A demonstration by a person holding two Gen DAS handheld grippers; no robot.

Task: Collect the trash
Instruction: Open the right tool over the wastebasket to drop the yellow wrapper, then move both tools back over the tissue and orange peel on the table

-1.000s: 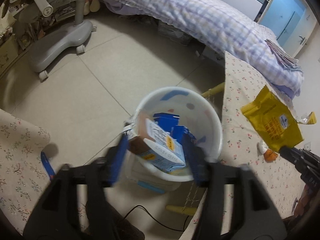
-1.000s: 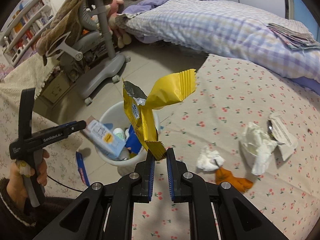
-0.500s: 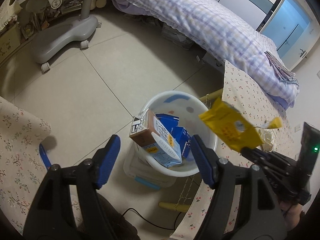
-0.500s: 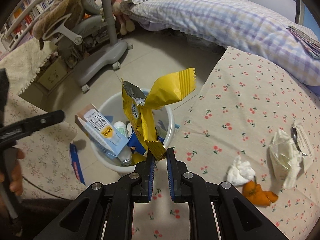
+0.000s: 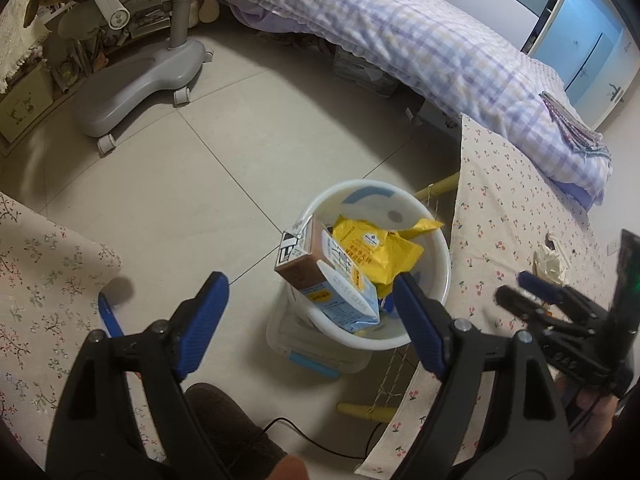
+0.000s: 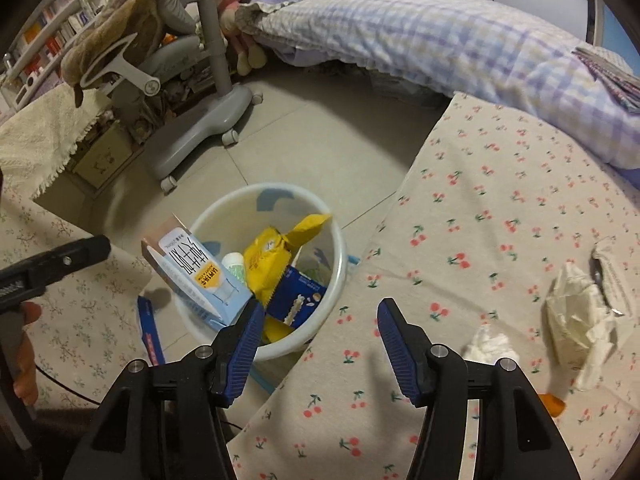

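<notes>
Trash in the white bin, both tongs released

The round plastic bin (image 6: pixel 340 256) on the tiled floor holds a crinkled yellow wrapper (image 6: pixel 272 260), a milk carton (image 5: pixel 336 292) and a blue pack (image 6: pixel 298 296). Left tongs (image 5: pixel 308 304) and right tongs (image 6: pixel 320 332) are opening, nothing between them. Only the right view shows crumpled tissues (image 6: pixel 576 312) on the cherry-print bench (image 6: pixel 480 240).

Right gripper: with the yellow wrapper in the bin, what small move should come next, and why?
Probably swing the right gripper, jaws opening with nothing between them, toward the crumpled tissue on the cherry-print cloth. The yellow wrapper already lies in the white bin; the tissue looks nearest.
</notes>
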